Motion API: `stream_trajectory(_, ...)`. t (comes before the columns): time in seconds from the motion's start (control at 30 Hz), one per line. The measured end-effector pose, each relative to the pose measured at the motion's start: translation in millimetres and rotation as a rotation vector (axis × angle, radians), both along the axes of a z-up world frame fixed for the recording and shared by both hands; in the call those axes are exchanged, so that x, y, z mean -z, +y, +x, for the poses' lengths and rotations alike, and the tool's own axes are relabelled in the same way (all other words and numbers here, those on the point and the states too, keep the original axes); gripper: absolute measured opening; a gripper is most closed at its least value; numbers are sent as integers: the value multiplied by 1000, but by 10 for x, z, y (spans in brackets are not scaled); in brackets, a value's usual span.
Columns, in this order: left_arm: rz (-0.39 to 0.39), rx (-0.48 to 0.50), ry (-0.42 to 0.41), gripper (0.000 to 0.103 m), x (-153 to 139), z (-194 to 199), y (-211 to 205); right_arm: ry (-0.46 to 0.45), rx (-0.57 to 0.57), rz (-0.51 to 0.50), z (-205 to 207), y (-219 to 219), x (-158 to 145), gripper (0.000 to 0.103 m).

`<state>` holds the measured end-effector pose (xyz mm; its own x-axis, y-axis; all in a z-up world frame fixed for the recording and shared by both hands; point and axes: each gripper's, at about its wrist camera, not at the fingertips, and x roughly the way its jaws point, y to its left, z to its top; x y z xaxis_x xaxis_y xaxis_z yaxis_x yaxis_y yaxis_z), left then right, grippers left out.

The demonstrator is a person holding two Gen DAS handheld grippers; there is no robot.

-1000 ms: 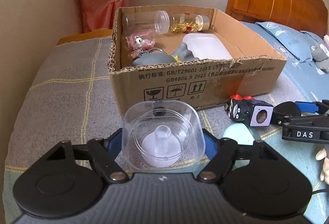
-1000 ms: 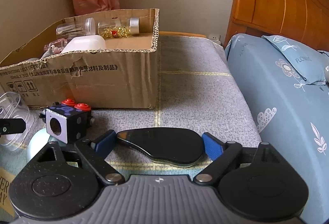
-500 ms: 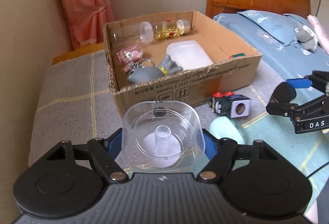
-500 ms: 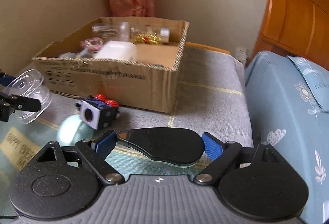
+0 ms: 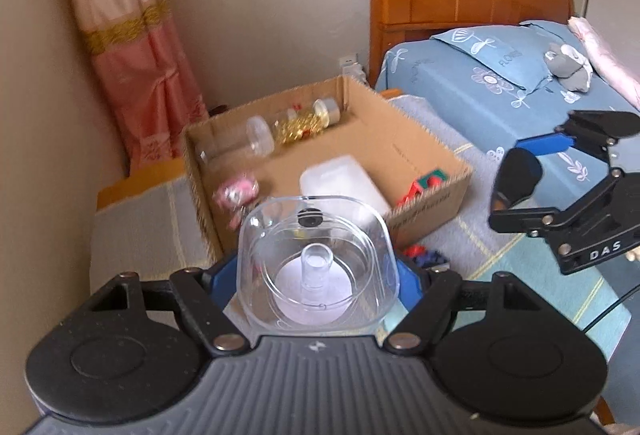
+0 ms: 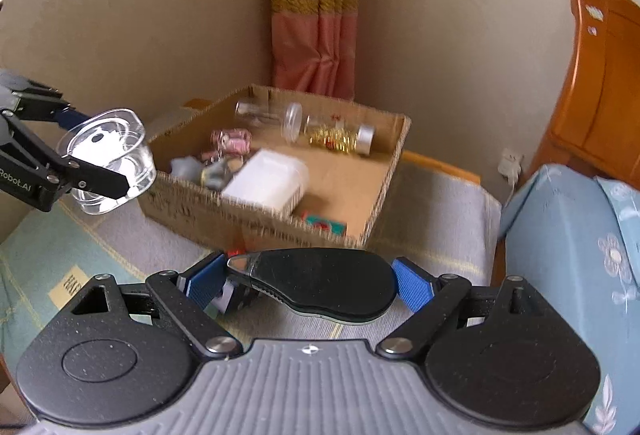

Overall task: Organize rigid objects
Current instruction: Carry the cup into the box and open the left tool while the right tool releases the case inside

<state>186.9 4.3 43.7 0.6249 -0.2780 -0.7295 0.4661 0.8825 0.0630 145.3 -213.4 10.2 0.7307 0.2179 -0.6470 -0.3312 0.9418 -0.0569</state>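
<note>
I have lifted both grippers above the box [image 5: 424, 171]. My left gripper [image 5: 318, 275] clamps the clear dish [image 5: 316, 231]; my right gripper [image 6: 312, 281] clamps the black case [image 6: 324, 281]. Both look ready to drop in.

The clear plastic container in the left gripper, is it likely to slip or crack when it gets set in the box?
The clear plastic container looks thin-walled and rigid, so it is probably light and could crack under a hard squeeze. Its glossy, rounded sides may slide between the left gripper pads. Its broad, squat shape suggests it would sit steadily in the cardboard box.
</note>
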Motion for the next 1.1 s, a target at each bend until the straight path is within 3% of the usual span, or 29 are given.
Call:
stream_trajectory(0.33,25,-2,-6,76,-152,692,-261,-19,-43,-15,544,89,-132,92)
stream_trajectory(0.67,47,-31,17,76,-18,1305,-488,13,-59,-46,987,199,46,92)
stream_trajectory(0.8,45,-32,21,76,52,1444,-562,24,-42,-70,1052,216,159,93)
stream_trajectory(0.9,40,-28,26,76,100,1526,-634,20,-36,-72,1028,193,188,103)
stream_trajectory(1.1,40,-35,33,77,191,1677,-797,10,-11,-48,900,85,151,103)
